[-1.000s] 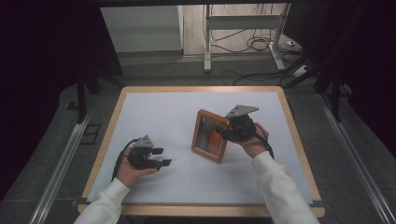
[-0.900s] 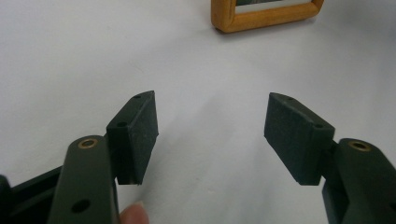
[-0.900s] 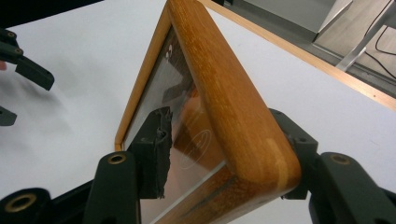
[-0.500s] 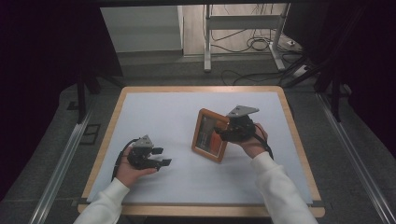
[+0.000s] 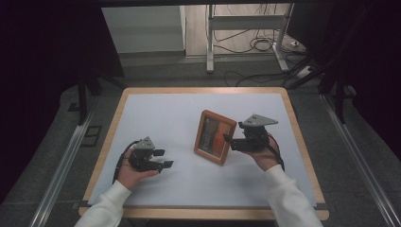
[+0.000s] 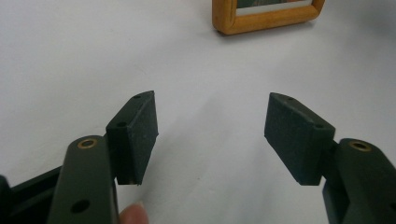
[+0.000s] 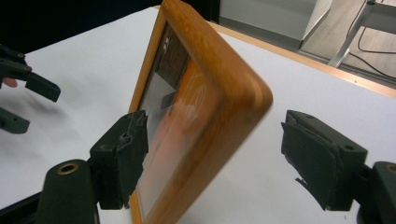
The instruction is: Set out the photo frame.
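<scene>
1. The right tool has just been opening; its jaws stand apart around the near edge of the wooden picture frame, pads off the wood.
2. The frame stands tilted mid-worktop, its long axis running twelve to six, at nine o'clock from that tool.
3. The left tool, jaws apart and empty, sits well apart at the frame's eight o'clock.

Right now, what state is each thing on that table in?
Picture frame: upright on its edge, leaning, wooden, picture side towards the left tool.
Right tool: open, jaws have just been opening, frame edge between them, pads clear of it.
Left tool: open, nothing between its jaws.
Table: white top, wooden rim.
</scene>
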A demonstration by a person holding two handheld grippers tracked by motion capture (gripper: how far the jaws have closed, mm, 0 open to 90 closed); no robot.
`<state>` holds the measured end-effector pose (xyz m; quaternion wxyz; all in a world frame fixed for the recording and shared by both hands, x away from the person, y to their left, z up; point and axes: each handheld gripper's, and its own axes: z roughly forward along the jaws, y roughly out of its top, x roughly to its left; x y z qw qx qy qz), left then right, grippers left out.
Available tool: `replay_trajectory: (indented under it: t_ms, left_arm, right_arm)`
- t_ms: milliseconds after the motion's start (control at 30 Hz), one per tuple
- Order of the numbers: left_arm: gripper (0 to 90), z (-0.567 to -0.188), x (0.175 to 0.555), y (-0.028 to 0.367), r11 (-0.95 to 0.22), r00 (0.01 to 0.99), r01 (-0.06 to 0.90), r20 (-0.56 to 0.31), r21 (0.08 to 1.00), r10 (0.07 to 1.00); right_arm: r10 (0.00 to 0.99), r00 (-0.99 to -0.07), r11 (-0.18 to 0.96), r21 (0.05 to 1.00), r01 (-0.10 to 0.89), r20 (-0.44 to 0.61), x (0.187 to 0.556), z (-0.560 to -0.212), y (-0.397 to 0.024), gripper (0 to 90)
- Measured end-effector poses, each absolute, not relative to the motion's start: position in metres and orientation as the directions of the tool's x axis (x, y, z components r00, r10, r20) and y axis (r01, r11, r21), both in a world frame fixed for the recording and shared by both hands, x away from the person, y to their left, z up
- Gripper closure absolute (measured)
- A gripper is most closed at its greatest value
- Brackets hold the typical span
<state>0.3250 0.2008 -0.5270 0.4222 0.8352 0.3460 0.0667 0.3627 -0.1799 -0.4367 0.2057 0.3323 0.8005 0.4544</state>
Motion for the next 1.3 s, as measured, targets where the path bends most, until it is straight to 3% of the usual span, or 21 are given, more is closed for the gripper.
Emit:
replay_trajectory:
  t_ms: [167, 367, 500, 700, 800, 1300]
  left_arm:
    - [34.3, -0.527, 0.325, 0.200, -0.402, 0.750, 0.521, -0.180, 0.753, 0.637]
    - [34.4, -0.526, 0.324, 0.199, -0.400, 0.751, 0.519, -0.180, 0.756, 0.635]
    - [34.3, -0.526, 0.324, 0.200, -0.396, 0.748, 0.523, -0.184, 0.755, 0.637]
    - [34.4, -0.525, 0.323, 0.200, -0.388, 0.749, 0.519, -0.187, 0.761, 0.635]
    - [34.4, -0.525, 0.323, 0.200, -0.393, 0.754, 0.514, -0.183, 0.762, 0.631]
    - [34.5, -0.526, 0.322, 0.199, -0.398, 0.756, 0.513, -0.180, 0.760, 0.629]
  right_arm:
    - [0.734, -0.680, 0.335, 0.869, 0.363, 0.001, 0.348, -0.443, -0.191, 23.8]
    - [0.734, -0.678, 0.326, 0.862, 0.388, 0.028, 0.329, -0.459, -0.200, 33.4]
    - [0.718, -0.696, 0.339, 0.858, 0.387, 0.030, 0.318, -0.470, -0.203, 44.7]
    - [0.708, -0.706, 0.351, 0.852, 0.388, 0.029, 0.304, -0.476, -0.203, 76.2]
    - [0.694, -0.720, 0.368, 0.846, 0.386, 0.026, 0.298, -0.478, -0.199, 86.9]
    - [0.632, -0.775, 0.490, 0.784, 0.381, -0.019, 0.303, -0.509, -0.150, 89.6]
